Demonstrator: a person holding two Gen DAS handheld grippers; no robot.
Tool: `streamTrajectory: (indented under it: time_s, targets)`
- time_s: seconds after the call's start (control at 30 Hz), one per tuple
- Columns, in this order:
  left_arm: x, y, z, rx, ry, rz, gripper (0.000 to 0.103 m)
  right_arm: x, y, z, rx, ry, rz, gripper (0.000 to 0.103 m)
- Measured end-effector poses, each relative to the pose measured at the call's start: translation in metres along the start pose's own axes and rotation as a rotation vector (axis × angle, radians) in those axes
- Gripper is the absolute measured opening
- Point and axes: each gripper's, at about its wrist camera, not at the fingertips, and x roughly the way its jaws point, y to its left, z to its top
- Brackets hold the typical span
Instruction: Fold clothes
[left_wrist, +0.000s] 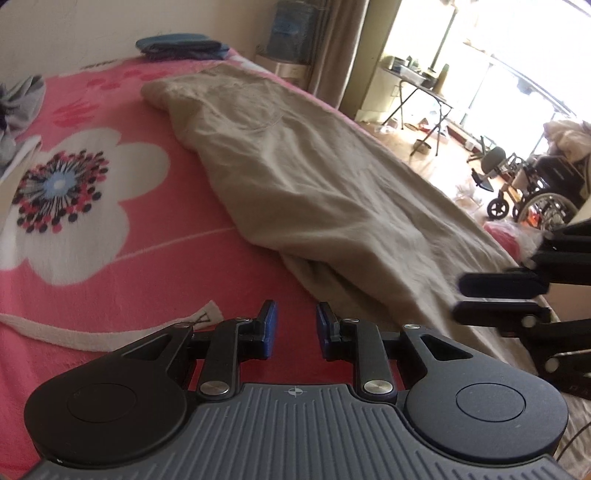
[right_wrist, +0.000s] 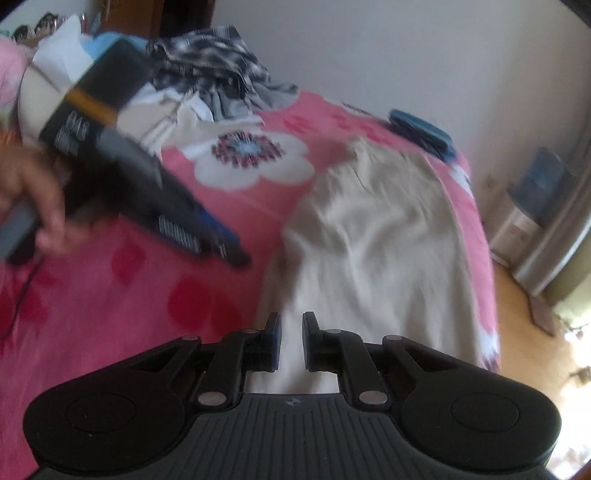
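Observation:
A long beige garment lies spread lengthwise along the right side of a pink flowered blanket. My left gripper hovers over bare blanket just left of the garment's near end. Its blue pads stand a little apart with nothing between them. In the right wrist view a hand holds the left gripper, blurred. My right gripper is above the garment's near end, its jaws narrowly apart with no cloth pinched. The left wrist view shows the right gripper coming in from the right edge.
A folded blue cloth lies at the bed's far end. A heap of unfolded clothes sits at the far left. Beyond the bed's right edge are a water dispenser, a folding table and a wheelchair.

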Motion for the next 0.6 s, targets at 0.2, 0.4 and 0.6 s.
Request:
streamTrajectory:
  time_s: [0.2, 0.4, 0.6]
  targets:
    - [0.006, 0.009, 0.001, -0.026, -0.004, -0.039, 0.023, 0.036, 0.045, 0.009, -0.234, -0.011, -0.079, 0.014]
    - [0.01, 0.012, -0.001, -0.022, -0.008, -0.075, 0.023, 0.072, 0.051, 0.006, -0.32, 0.063, -0.146, 0.034]
    - [0.012, 0.016, -0.004, -0.024, -0.005, -0.091, 0.023, 0.073, 0.043, 0.005, -0.245, 0.033, -0.137, 0.022]
